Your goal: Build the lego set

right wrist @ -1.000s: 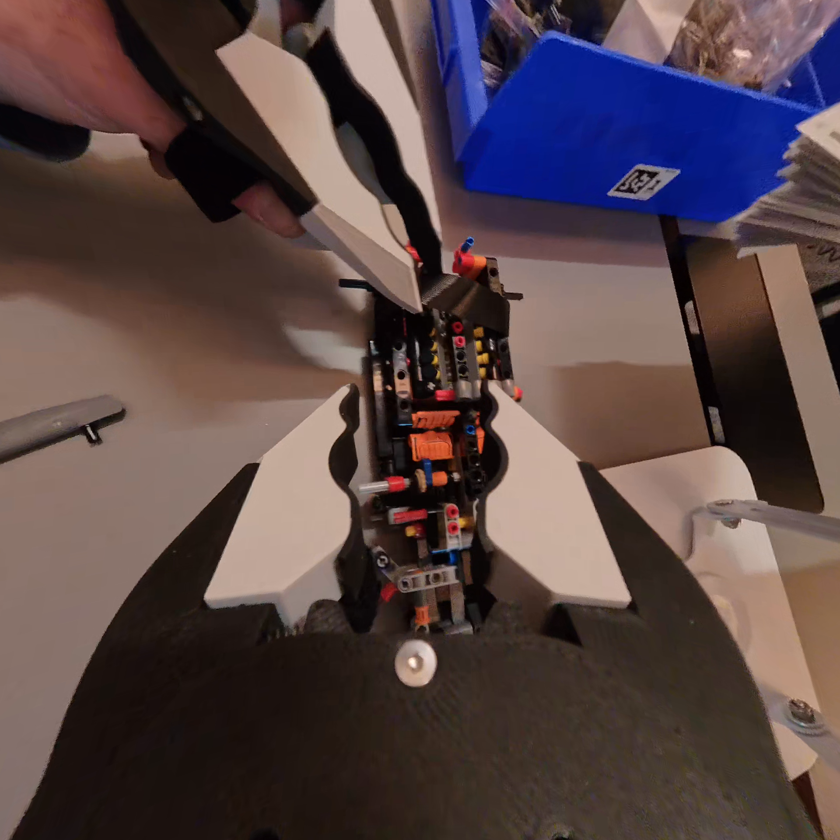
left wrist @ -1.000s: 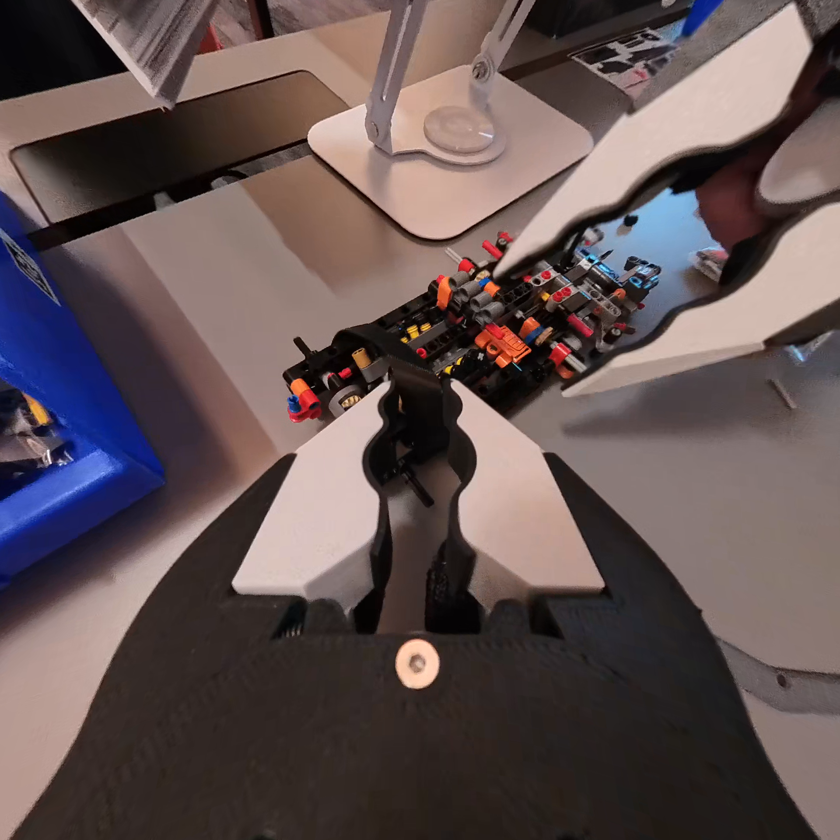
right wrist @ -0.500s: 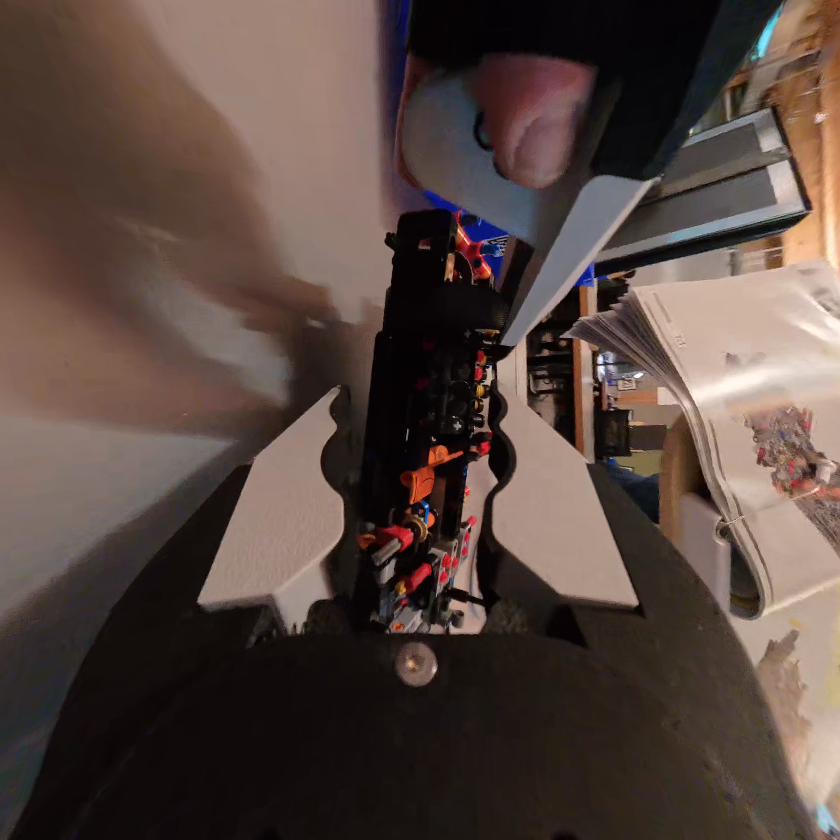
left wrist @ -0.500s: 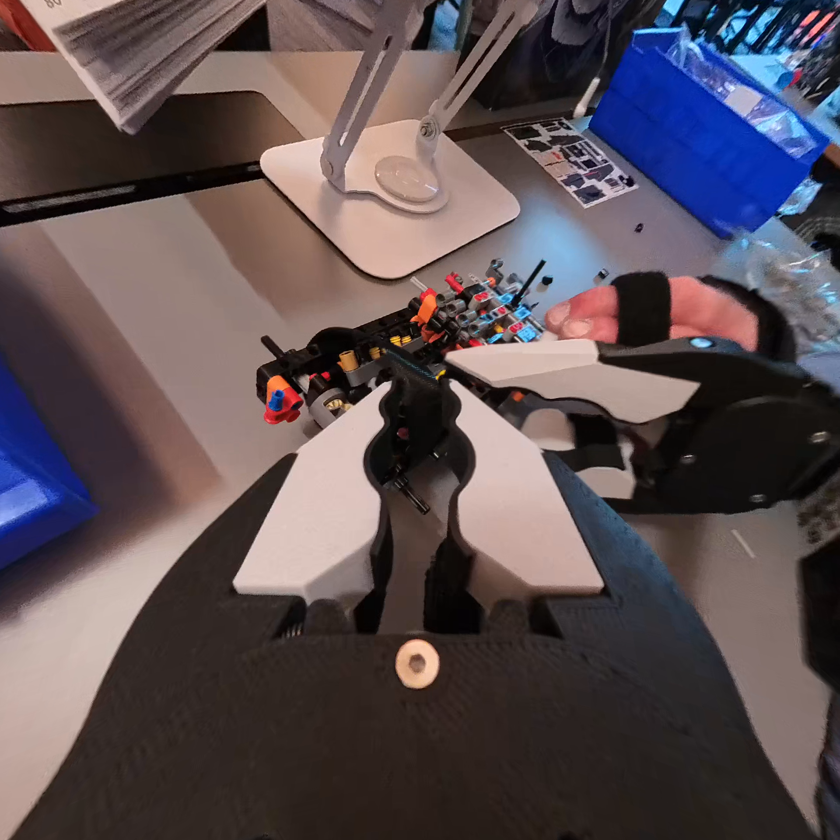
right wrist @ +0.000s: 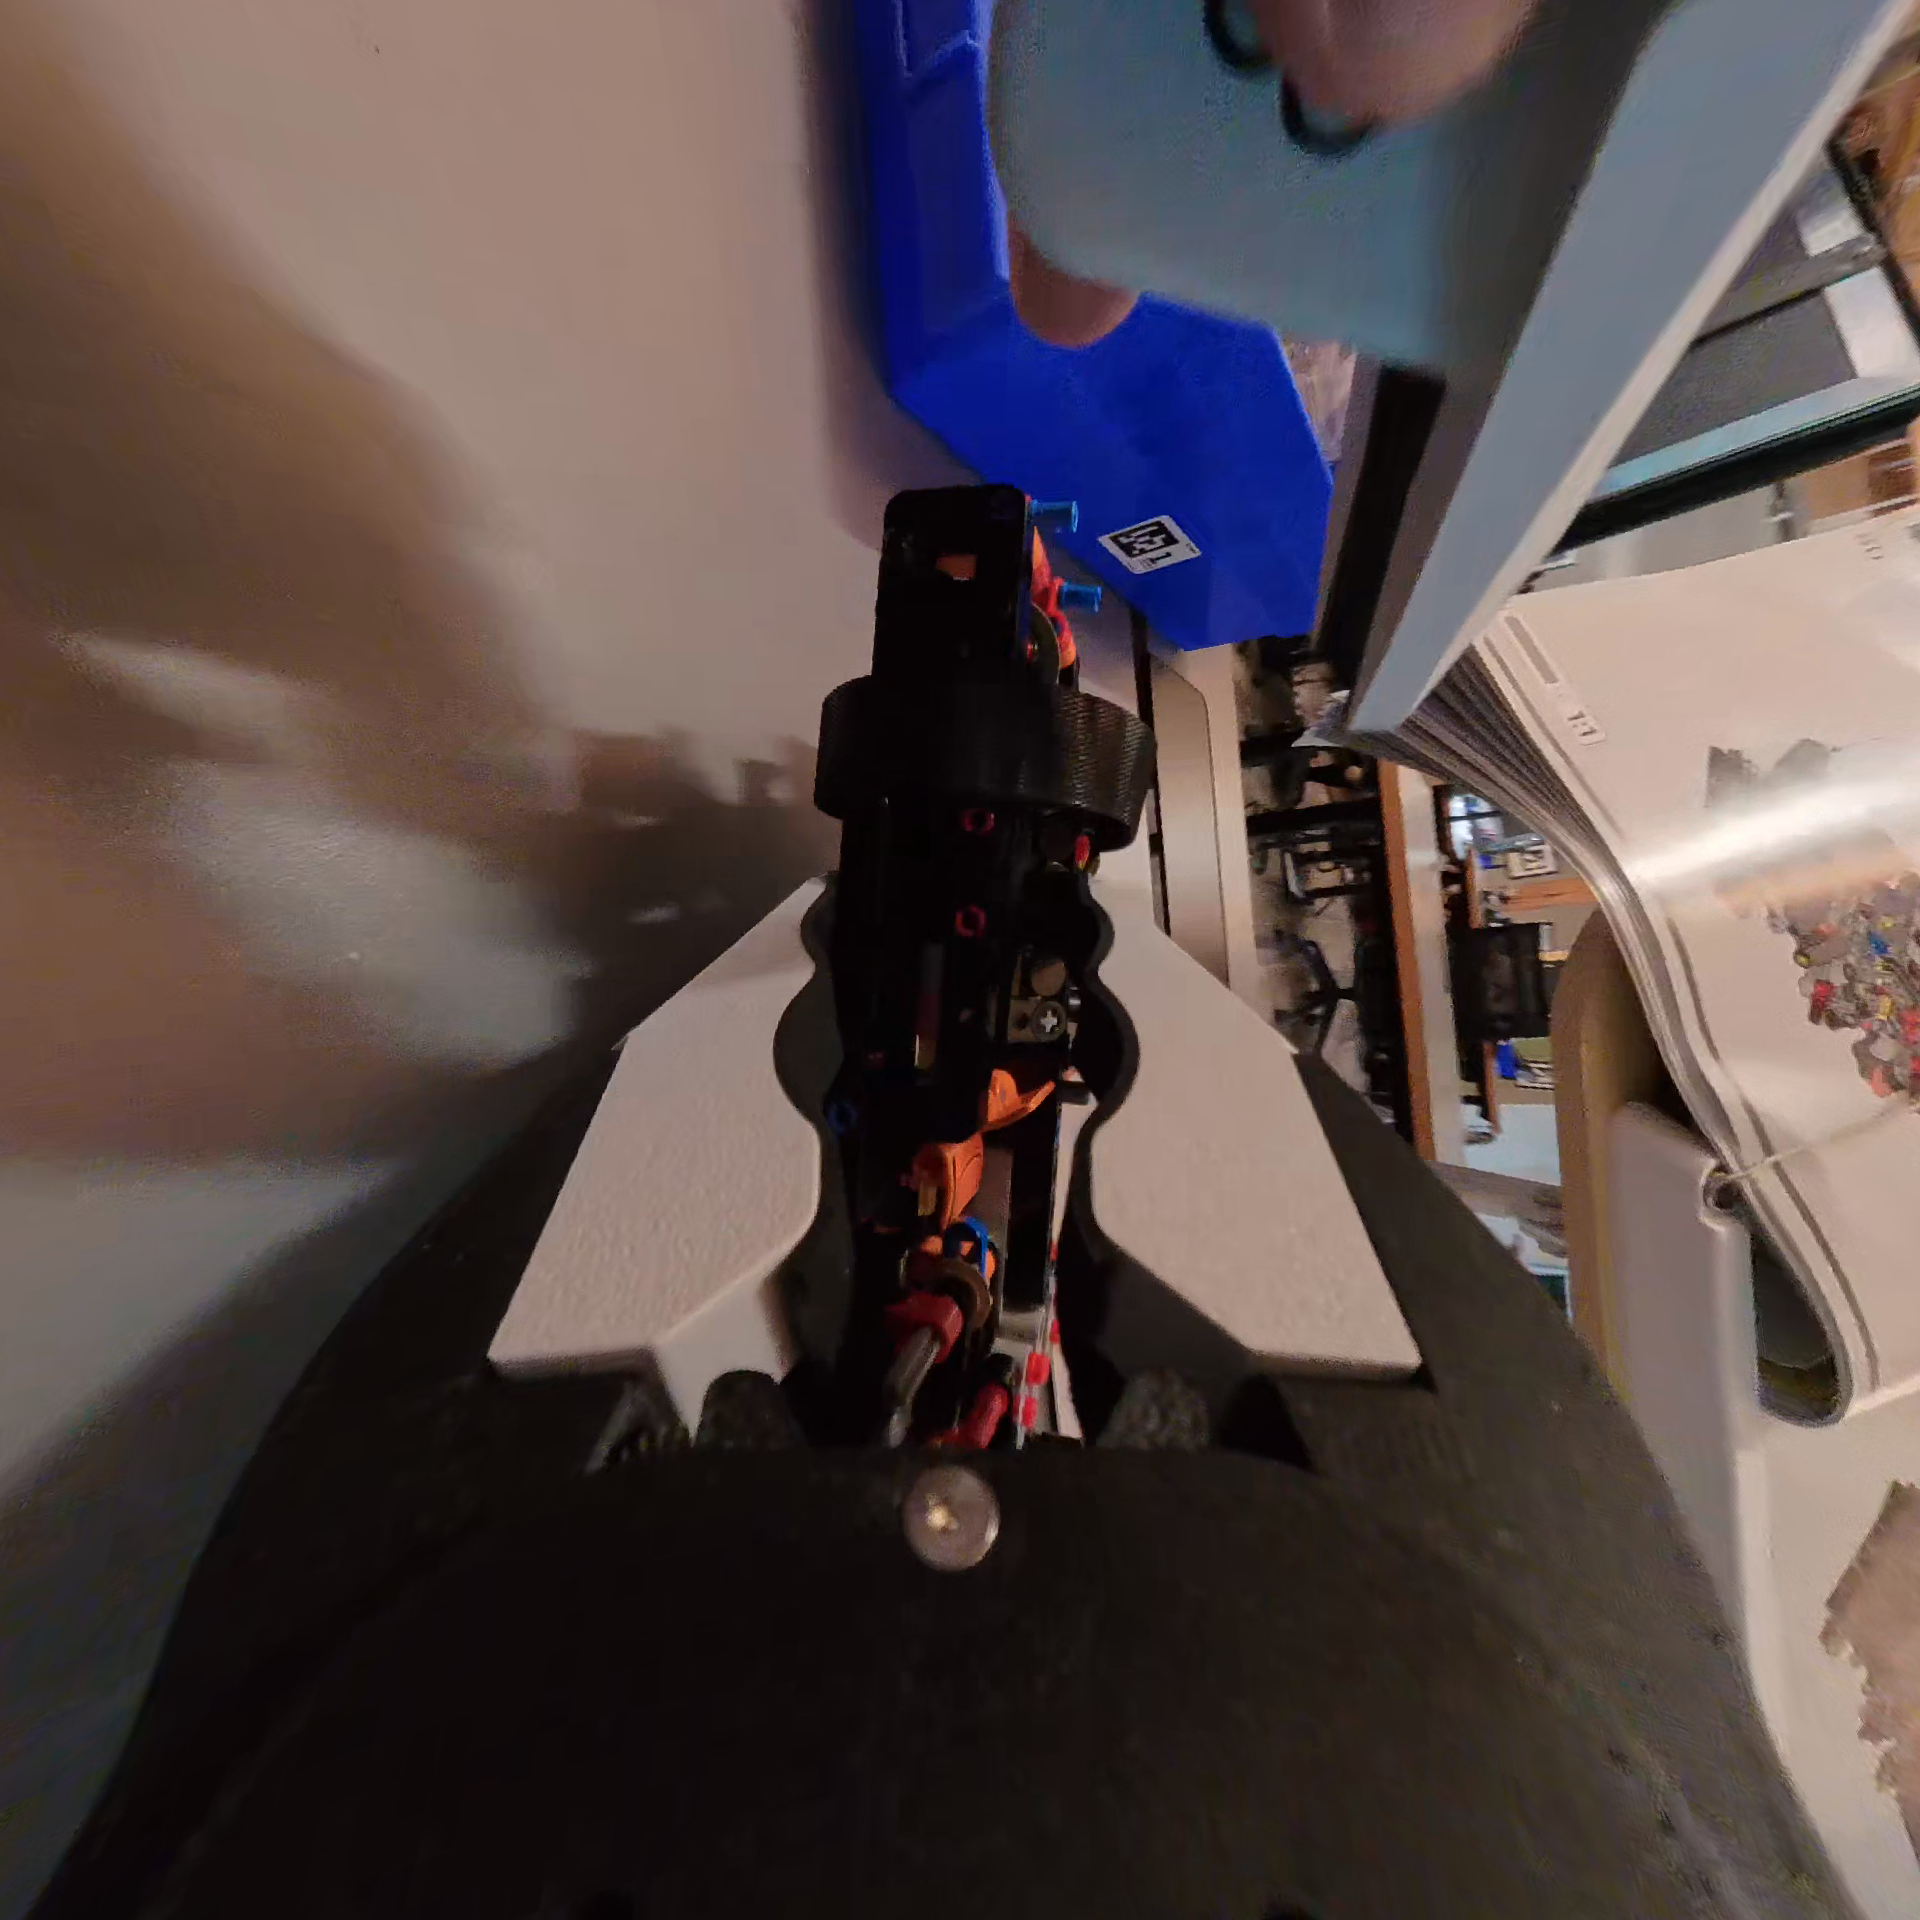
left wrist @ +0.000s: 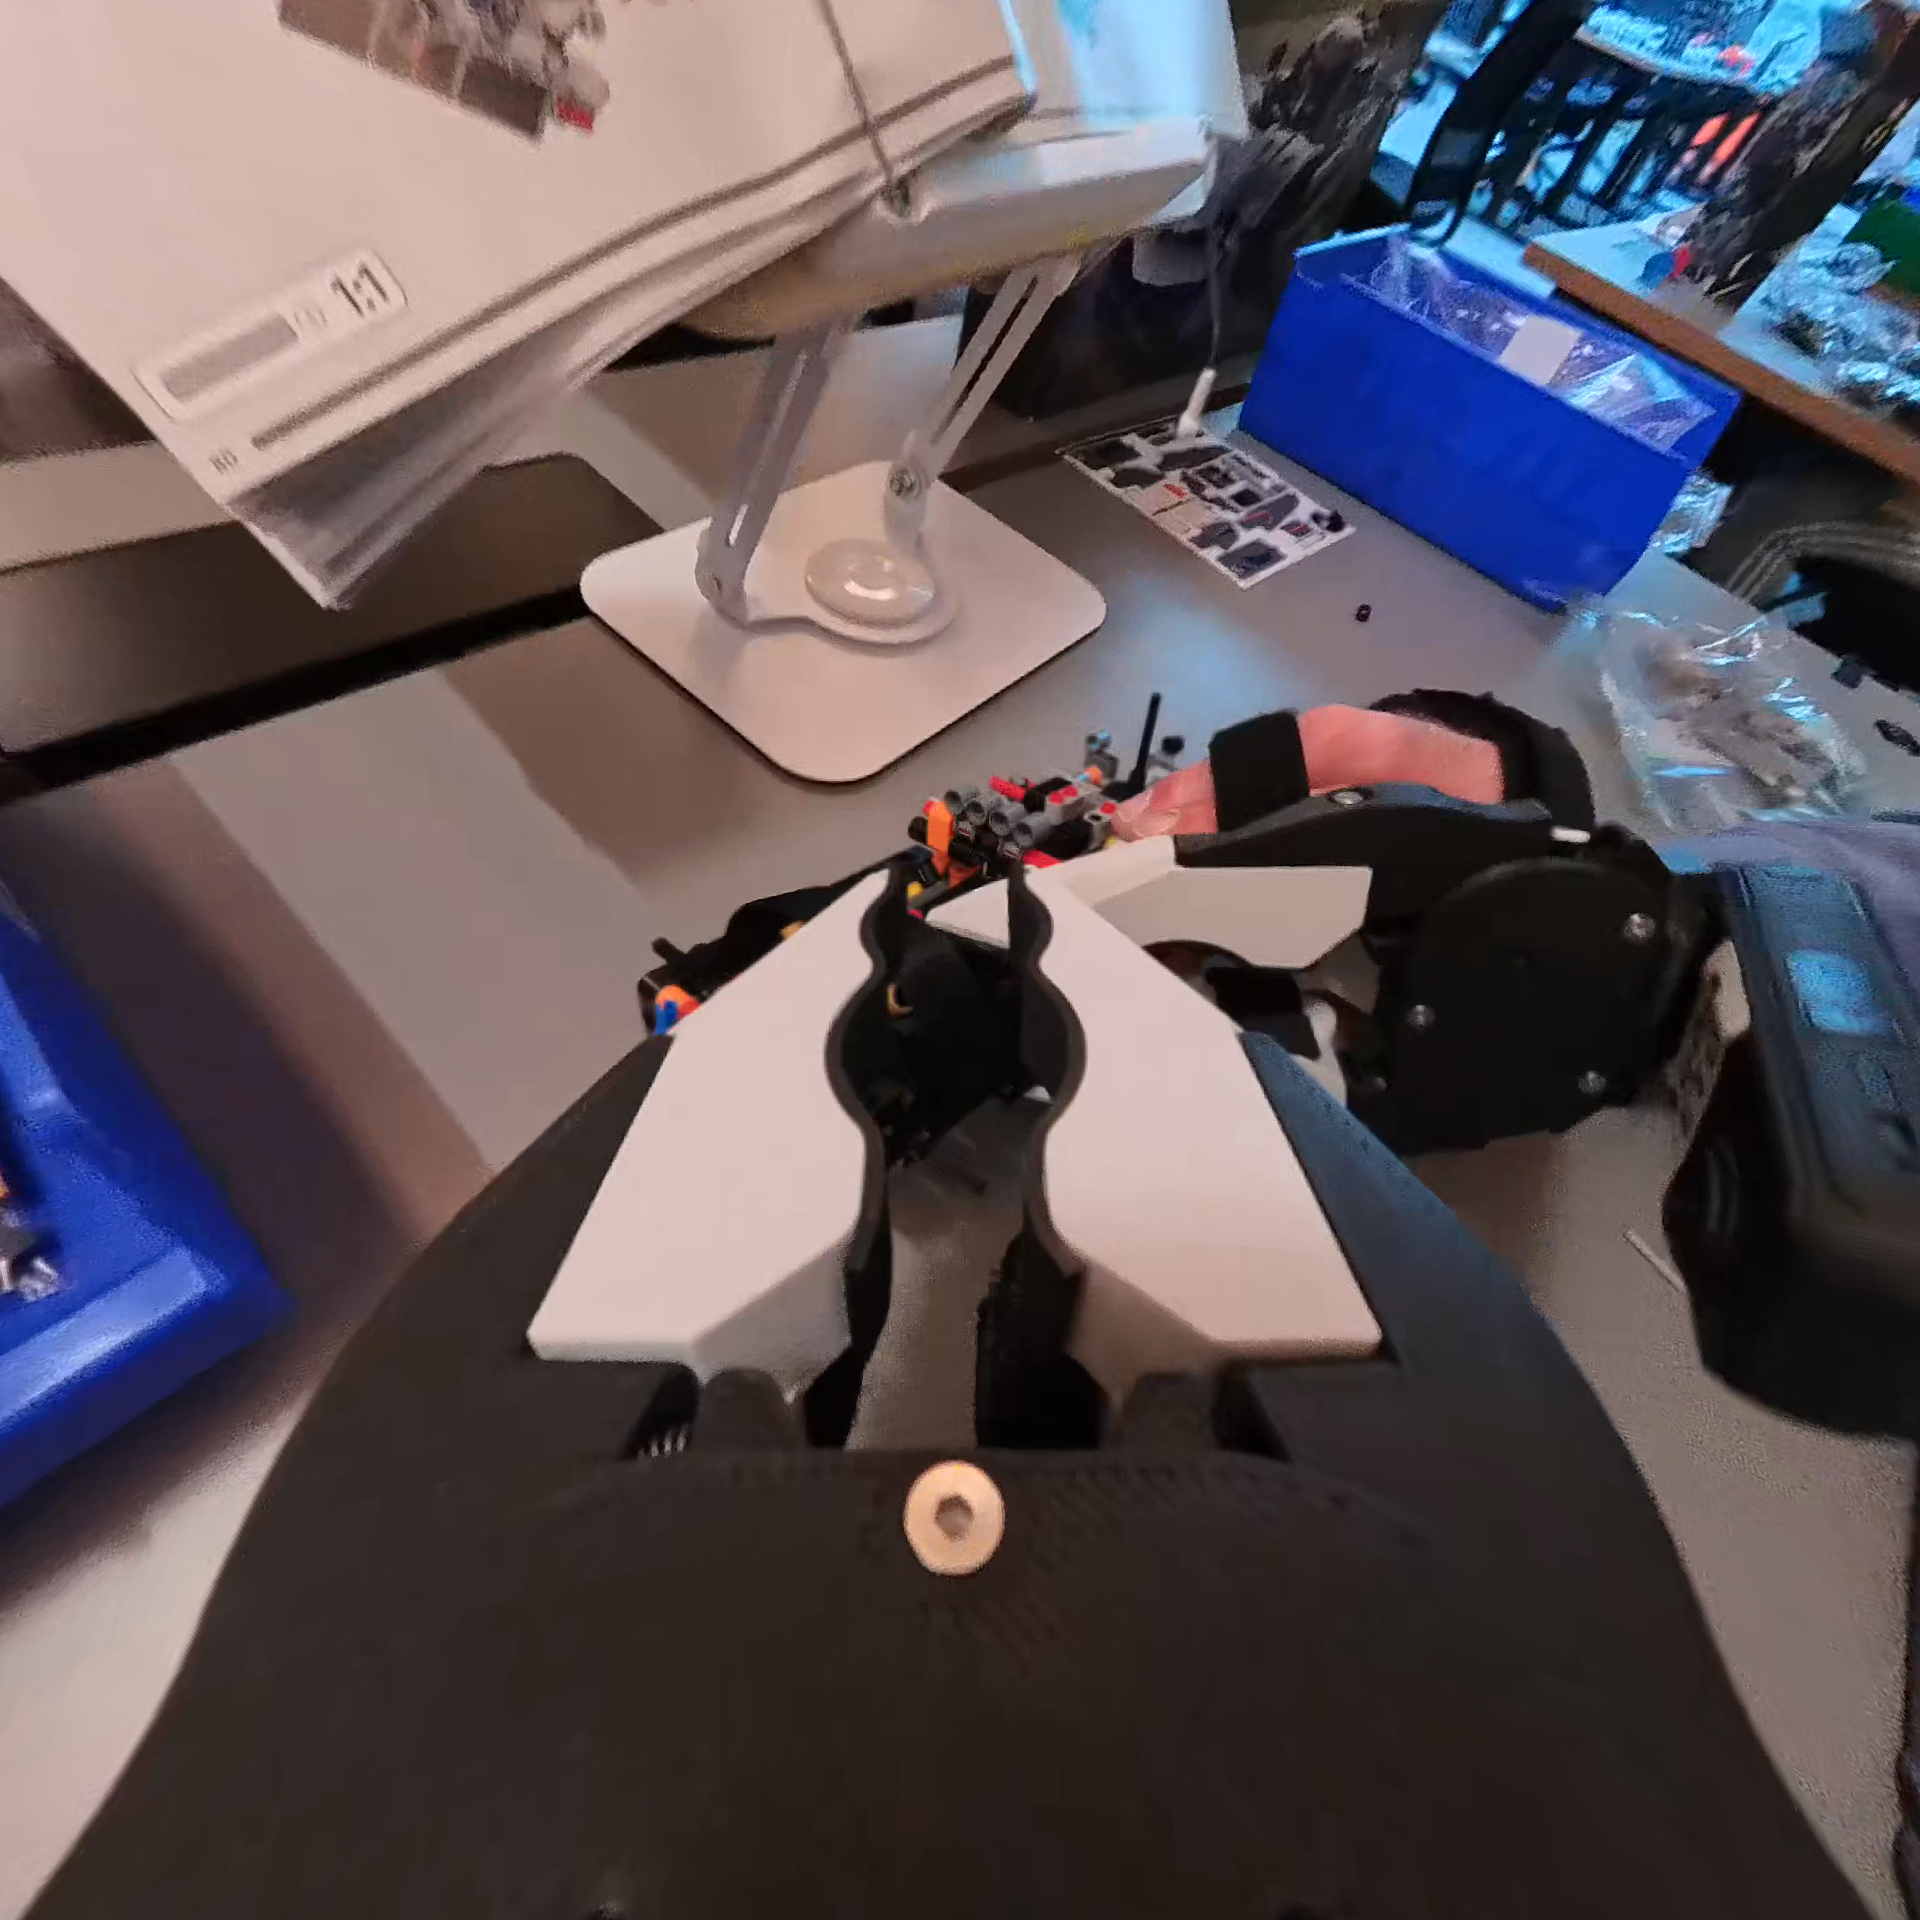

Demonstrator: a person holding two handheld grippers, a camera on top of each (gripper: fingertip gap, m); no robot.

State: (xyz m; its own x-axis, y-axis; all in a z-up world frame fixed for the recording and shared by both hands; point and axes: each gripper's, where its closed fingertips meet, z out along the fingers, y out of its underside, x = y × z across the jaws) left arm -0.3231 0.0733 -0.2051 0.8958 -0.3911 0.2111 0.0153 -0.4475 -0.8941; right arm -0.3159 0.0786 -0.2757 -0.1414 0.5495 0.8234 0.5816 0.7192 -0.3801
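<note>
Lego chassis [right wrist: 966, 935] sits clamped between the right hand-held gripper [right wrist: 951, 904] fingers.

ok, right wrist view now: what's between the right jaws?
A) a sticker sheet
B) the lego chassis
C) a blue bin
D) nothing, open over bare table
B: the right gripper has its jaws closed on both sides of the long black lego chassis, which runs forward out of them; the blue bin sits farther off, behind the chassis's far end.
</note>
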